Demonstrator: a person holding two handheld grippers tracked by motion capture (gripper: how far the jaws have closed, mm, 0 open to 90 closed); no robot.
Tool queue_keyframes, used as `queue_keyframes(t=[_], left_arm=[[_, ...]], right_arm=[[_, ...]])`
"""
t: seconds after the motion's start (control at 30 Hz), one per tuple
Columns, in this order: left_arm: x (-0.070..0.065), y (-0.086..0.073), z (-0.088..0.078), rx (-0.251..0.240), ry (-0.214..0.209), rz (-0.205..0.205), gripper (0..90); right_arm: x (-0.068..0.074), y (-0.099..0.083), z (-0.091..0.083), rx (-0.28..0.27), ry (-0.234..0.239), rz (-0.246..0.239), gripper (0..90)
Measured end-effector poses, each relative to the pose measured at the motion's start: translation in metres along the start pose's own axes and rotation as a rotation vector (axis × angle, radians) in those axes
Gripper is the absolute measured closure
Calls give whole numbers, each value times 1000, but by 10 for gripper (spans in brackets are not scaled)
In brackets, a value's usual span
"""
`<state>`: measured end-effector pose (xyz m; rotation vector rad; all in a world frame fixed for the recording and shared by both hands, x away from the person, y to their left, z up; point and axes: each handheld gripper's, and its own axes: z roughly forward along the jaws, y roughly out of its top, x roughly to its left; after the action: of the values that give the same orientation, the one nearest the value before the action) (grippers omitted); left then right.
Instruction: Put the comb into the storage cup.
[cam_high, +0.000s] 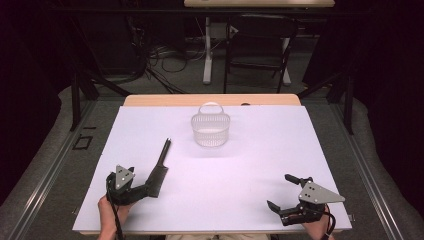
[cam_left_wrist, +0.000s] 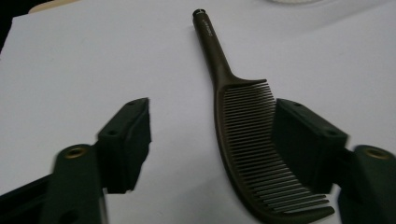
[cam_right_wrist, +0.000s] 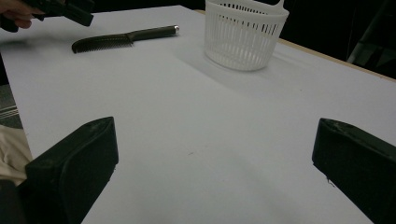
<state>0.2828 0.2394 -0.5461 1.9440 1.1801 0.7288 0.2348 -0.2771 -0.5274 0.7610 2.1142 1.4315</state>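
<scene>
1. Black jaws of the left gripper (cam_left_wrist: 212, 140) rise at the bottom of the left gripper view, spread apart, with the toothed end of a dark comb (cam_left_wrist: 254, 154) lying between them.
2. In that view the comb sits nearer the right-hand jaw, whose pad stands just at the tips of the teeth; the other pad stands well off the comb's spine, with bare table (cam_left_wrist: 70, 70) between. The pads do not yet pinch it, so the comb looks unheld.
3. The comb lies flat on the white table (cam_high: 250, 165), its long axis running away from the left gripper (cam_high: 150, 187): toothed end near the person, thin handle pointing on toward the white basket (cam_high: 210, 129) at the far middle.
4. The jaws straddle the comb across its width, which suits a squeeze on spine and teeth; judged from this, closing further is what the next move calls for.
5. The left hand (cam_high: 107, 210) is by far the nearer one. It holds its gripper low at the near left of the table, pointing forward and slightly right along the comb.
6. The right gripper (cam_high: 282, 192) rests at the near right corner, well apart from comb and basket, jaws wide and empty, aimed across the table toward the comb (cam_right_wrist: 121, 39) and basket (cam_right_wrist: 245, 32).
</scene>
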Motion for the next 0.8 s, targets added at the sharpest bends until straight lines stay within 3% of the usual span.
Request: queue_keyframes(t=[0.2,0.27,0.3,0.43,0.47,0.8], left_arm=[[-1,0,3,54,-43,13,589],[-1,0,4,59,-46,11,632],[-1,0,4,71,-51,10,714],[-1,-1,5,95,-49,4,817],[0,-1,5,99,-49,4,882],[2,-4,11,175,-56,-8,900]], right_arm=[[1,0,0,-6,2,-14,1],[1,0,0,-4,2,-15,2],[2,0,0,2,4,-10,1],[1,0,-1,1,1,-12,2],[2,0,-1,-4,0,-14,1],[2,-1,-2,2,-2,-13,2]])
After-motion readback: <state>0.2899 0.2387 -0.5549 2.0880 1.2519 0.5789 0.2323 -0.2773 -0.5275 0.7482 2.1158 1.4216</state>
